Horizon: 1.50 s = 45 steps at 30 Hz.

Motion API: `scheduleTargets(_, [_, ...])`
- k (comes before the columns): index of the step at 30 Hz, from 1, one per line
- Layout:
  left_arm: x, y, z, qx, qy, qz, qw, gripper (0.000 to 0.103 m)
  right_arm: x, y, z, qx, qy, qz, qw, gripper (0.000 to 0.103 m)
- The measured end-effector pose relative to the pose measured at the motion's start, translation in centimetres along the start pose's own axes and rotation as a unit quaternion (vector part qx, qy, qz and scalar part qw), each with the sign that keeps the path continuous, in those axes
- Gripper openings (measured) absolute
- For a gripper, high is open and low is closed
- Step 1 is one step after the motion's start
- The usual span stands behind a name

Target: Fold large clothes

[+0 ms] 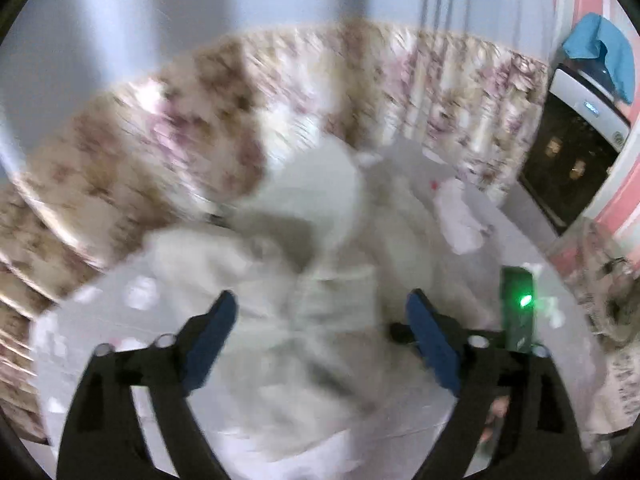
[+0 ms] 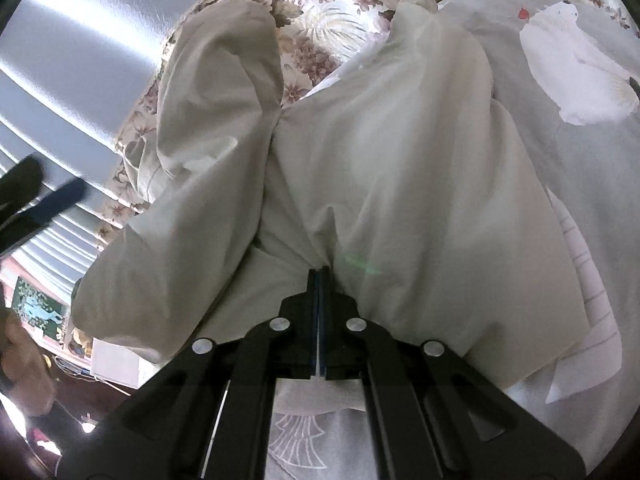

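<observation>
Cream cotton, a large garment point(image 2: 400, 168), lies heaped on the grey printed bedsheet point(image 2: 592, 200), spreading ahead of my right gripper point(image 2: 319, 276), whose jaws are pinched together on a fold of it. My left gripper point(image 1: 322, 312) hangs above the same garment (blurred in its own view), jaws wide apart, nothing between them.

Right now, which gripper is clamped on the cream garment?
The right gripper: jaws shut, pinching the cream garment. The left gripper is wide open, holding nothing.
</observation>
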<state>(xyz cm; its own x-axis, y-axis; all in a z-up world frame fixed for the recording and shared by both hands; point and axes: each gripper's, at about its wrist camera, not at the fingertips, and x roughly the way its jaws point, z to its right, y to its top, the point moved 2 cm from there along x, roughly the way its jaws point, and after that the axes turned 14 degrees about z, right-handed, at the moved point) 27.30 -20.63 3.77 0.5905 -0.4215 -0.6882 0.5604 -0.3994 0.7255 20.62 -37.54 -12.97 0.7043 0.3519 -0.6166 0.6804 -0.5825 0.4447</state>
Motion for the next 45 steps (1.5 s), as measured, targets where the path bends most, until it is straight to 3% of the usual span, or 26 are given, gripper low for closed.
scheduleTargets(3, [-1.3, -1.7, -3.9, 0.024, 0.092, 0.016, 0.9953, 0.101, 0.0, 0.3, -0.3, -0.006, -0.003, -0.006, 1.0, 0.0])
scheduleTargets(4, [-0.7, -3.2, -5.6, 0.031, 0.127, 0.003, 0.9914, 0.101, -0.2, 0.4, -0.5, -0.008, -0.004, -0.008, 1.0, 0.0])
scheduleTargets(6, [1.0, -5.5, -7.7, 0.021, 0.148, -0.03, 0.9884, 0.101, -0.5, 0.7, -1.0, -0.018, -0.012, -0.01, 1.0, 0.003])
scheduleTargets(9, [3.2, -8.9, -10.3, -0.037, 0.126, -0.067, 0.9891, 0.101, -1.4, 1.8, -3.1, -0.069, -0.044, 0.0, 0.997, 0.022])
scheduleTargets(11, [4.1, -10.2, -10.4, -0.063, 0.098, -0.069, 0.9908, 0.101, -2.1, 2.7, -5.0, -0.115, -0.078, 0.02, 0.99, 0.054])
scheduleTargets(12, [4.5, -10.5, -10.1, -0.066, 0.086, -0.071, 0.9916, 0.101, -2.5, 3.2, -6.1, -0.138, -0.088, 0.031, 0.986, 0.058])
scheduleTargets(13, [4.9, -10.9, -9.2, -0.061, 0.07, -0.072, 0.993, 0.099, -2.9, 4.0, -7.6, -0.167, -0.098, 0.04, 0.98, 0.058])
scheduleTargets(16, [5.3, -10.9, -6.9, -0.038, 0.071, -0.061, 0.9949, 0.092, -2.8, 5.5, -10.2, -0.196, -0.094, 0.039, 0.975, 0.061])
scheduleTargets(18, [5.4, -10.9, -6.4, -0.042, 0.065, -0.057, 0.9954, 0.086, -1.7, 5.7, -11.5, -0.222, -0.1, 0.017, 0.97, 0.069])
scheduleTargets(23, [5.9, -11.1, -6.7, -0.072, 0.053, -0.061, 0.9942, 0.085, 2.0, 4.7, -13.6, -0.276, -0.115, -0.034, 0.954, 0.07])
scheduleTargets(30, [6.1, -11.2, -7.3, -0.083, 0.048, -0.074, 0.9927, 0.086, 4.7, 2.2, -14.4, -0.27, -0.108, -0.069, 0.954, 0.076])
scheduleTargets(32, [6.1, -11.0, -7.0, -0.066, 0.054, -0.073, 0.9937, 0.086, 5.6, 1.5, -13.9, -0.274, -0.123, -0.071, 0.951, 0.074])
scheduleTargets(39, [4.1, -9.9, -8.5, -0.074, 0.035, -0.068, 0.9943, 0.087, 5.2, 1.7, -13.6, -0.307, -0.123, -0.03, 0.943, 0.014])
scheduleTargets(45, [4.0, -7.7, -10.6, -0.083, 0.065, -0.053, 0.993, 0.089, 1.6, 4.8, -13.8, -0.326, -0.12, 0.02, 0.938, 0.007])
